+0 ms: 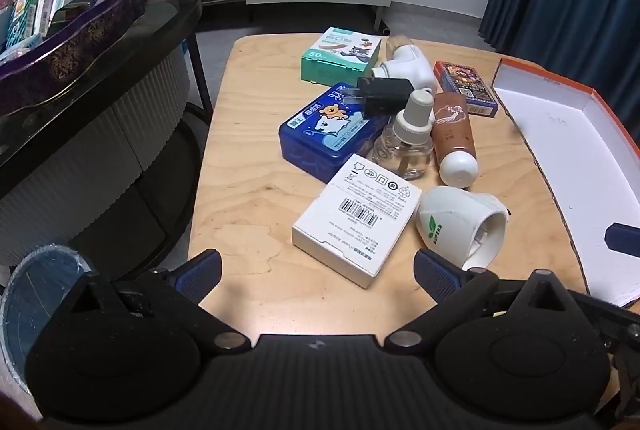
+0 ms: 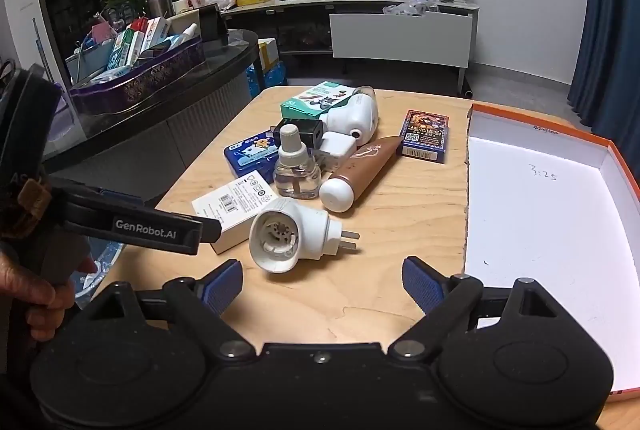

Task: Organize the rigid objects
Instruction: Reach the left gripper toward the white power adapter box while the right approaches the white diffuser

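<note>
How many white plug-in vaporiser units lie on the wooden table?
2. One white plug-in vaporiser unit lies nearest the camera, prongs pointing right; the other white unit lies at the far end beside the green box. The pile could hide more.

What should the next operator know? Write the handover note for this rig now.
Left gripper: open, empty, above the table's near edge facing the white adapter box.
Right gripper: open, empty, just short of the white plug-in diffuser.
All items are clustered on the wooden table: blue tin, green box, black charger, clear refill bottle, brown tube, card deck.
Orange-rimmed tray on the right holds none of these items.
Done: nothing. Left: move every item into the tray.
</note>
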### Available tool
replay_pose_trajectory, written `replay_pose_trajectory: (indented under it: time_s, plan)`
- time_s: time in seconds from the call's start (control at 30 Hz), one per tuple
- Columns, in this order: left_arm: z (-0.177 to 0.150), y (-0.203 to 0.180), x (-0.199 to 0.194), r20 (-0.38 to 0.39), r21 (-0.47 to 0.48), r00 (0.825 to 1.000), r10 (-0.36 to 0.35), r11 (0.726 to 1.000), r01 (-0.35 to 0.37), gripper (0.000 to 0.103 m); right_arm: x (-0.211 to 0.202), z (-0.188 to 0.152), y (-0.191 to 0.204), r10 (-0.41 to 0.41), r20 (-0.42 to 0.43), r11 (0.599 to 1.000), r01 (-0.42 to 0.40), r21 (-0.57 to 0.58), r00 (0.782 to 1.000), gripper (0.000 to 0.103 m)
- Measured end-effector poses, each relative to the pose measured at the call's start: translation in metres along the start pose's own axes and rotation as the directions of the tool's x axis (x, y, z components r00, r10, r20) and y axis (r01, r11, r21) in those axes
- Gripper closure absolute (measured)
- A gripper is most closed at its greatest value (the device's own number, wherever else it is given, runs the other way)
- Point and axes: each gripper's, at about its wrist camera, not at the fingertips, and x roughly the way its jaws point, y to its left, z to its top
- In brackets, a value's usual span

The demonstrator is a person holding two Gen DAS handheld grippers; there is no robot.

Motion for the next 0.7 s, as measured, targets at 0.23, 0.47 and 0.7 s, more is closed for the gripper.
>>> replay_pose_trajectory:
  time_s: [0.23, 0.47, 0.7]
  plan:
    - [0.003, 0.000, 0.009, -0.011, 0.012, 1.000, -0.001, 1.000, 0.001, 0.000, 0.003, 0.000, 0.005, -0.004, -0.009, 1.000, 0.003, -0.023, 1.000, 0.001]
    - [0.002, -0.002, 0.015, -0.004, 0.028, 1.000, 0.008, 1.000, -0.008, 0.000, 0.003, 0.001, 0.001, -0.002, -0.015, 1.000, 0.001, -0.028, 1.000, 0.001]
    - [0.003, -0.004, 0.022, 0.002, 0.044, 1.000, 0.019, 0.999, -0.019, 0.000, 0.007, 0.001, 0.006, -0.012, -0.027, 0.999, 0.011, -0.036, 1.000, 0.001]
